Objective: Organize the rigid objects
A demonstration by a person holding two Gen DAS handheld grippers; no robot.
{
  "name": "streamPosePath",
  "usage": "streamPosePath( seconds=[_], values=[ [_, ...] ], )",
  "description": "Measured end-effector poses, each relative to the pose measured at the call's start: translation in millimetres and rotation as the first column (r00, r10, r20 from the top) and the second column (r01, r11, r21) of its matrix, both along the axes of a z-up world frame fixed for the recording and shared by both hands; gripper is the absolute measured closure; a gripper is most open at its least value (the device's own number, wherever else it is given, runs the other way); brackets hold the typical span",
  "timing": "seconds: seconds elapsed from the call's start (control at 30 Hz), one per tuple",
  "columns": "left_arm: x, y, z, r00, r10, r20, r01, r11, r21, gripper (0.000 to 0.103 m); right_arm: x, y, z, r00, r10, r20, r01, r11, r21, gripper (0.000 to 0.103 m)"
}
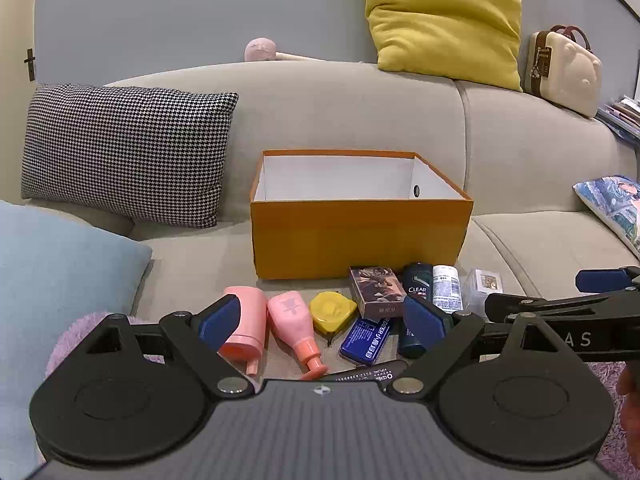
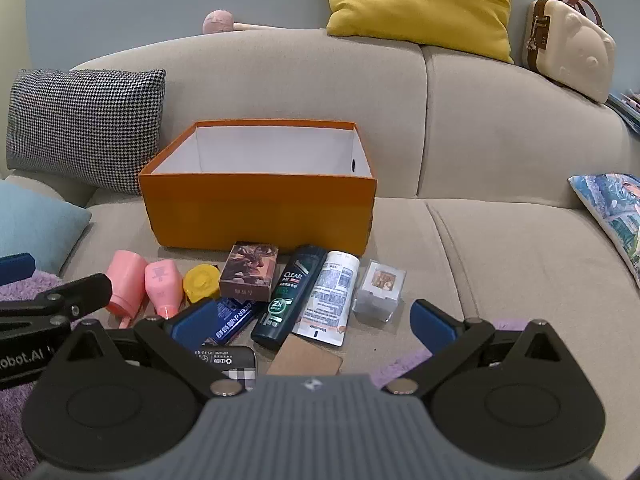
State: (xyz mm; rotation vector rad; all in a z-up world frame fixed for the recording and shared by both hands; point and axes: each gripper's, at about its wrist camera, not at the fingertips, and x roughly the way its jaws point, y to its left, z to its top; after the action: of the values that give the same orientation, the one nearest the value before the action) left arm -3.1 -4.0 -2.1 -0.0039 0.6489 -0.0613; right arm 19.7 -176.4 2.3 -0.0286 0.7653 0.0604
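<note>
- Hovering low over the sofa seat (image 2: pixel 500 248), both sets of tongs spread wide with nothing between the pads: left gripper (image 1: pixel 322 322), right gripper (image 2: pixel 314 322).
- Straight ahead of both, past the clutter: orange box (image 1: pixel 360 236), lid off, white inside, looks bare from this angle.
- Lying in a row between the tongs and the box, from the left gripper's view: pink cup (image 1: pixel 245 320) against the left pad, pink bottle (image 1: pixel 294 326) just beside it, yellow tape measure (image 1: pixel 332 312), brown card box (image 1: pixel 376 290), blue tin (image 1: pixel 366 340).
- Nearer the right gripper: dark shampoo bottle (image 2: pixel 290 296) between its pads, white tube (image 2: pixel 330 296) touching it, clear cube (image 2: pixel 378 290) just right of that.
- Tucked right under the right gripper: brown card (image 2: pixel 306 358) and a dark phone-like slab (image 2: pixel 228 360), mostly hidden.
- Off to the sides: checked pillow (image 1: pixel 124 152), blue pillow (image 1: pixel 52 280), yellow pillow (image 1: pixel 444 16) up on the backrest.
</note>
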Motion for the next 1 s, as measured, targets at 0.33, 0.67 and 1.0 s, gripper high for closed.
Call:
streamPosePath(
  seconds=[0.33,0.67,1.0],
  values=[
    [0.8,0.2,-2.3,1.0,-0.001,-0.011,0.001,1.0,-0.003,0.0,0.5,0.9,-0.9,1.0,0.004,-0.01,-0.004,1.0,0.0,0.001],
    [6.3,1.7,-14.4,0.996,-0.055,-0.077,0.053,0.998,-0.024,0.011,8.5,1.4,-15.5,0.997,0.011,-0.075,-0.009,1.0,0.03,0.001],
    [12.4,4.2,-35.7,0.986,-0.111,-0.121,0.105,0.993,-0.055,0.012,22.2,3.7,-39.8,0.985,0.048,-0.168,-0.038,0.997,0.062,0.017]
  ],
)
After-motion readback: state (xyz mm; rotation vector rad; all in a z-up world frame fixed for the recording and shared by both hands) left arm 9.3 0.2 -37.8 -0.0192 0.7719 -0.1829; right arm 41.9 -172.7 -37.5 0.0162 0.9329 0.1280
